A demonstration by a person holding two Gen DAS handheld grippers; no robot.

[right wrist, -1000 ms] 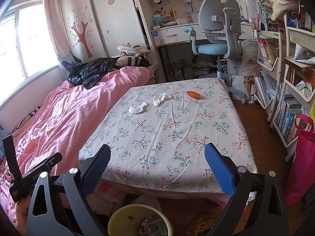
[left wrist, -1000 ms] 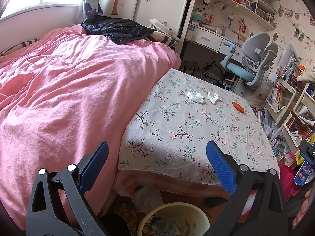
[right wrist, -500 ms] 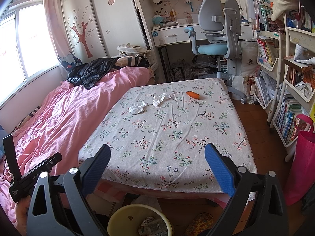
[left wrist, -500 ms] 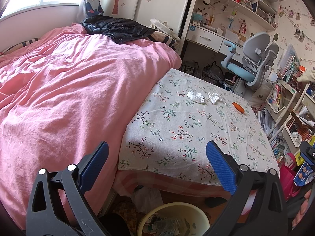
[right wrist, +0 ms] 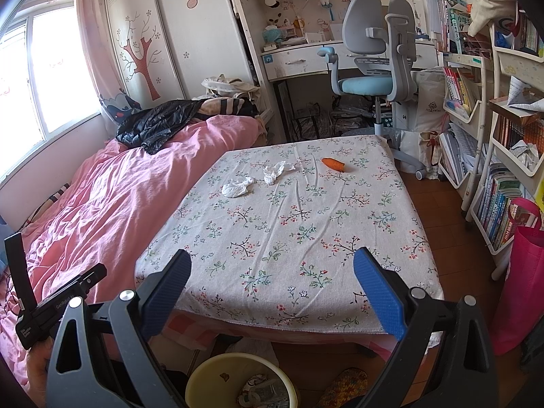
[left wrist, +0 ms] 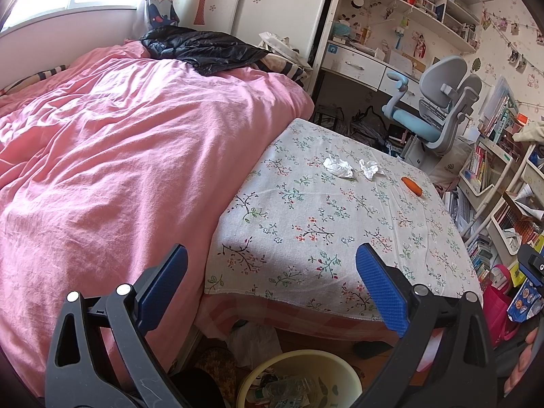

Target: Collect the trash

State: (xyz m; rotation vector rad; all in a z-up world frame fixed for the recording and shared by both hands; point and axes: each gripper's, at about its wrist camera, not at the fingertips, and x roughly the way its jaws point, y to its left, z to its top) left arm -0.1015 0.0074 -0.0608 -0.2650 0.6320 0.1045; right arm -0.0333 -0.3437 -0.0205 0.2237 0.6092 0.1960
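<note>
Two crumpled white tissues (right wrist: 238, 186) (right wrist: 274, 172) lie side by side above the middle of my right view, on the floral tablecloth (right wrist: 289, 238), with an orange scrap (right wrist: 333, 164) just right of them. A yellow bin (right wrist: 217, 374) sits at the bottom edge, below the table. My right gripper (right wrist: 272, 289) and left gripper (left wrist: 272, 289) both gape wide, holding nothing.
</note>
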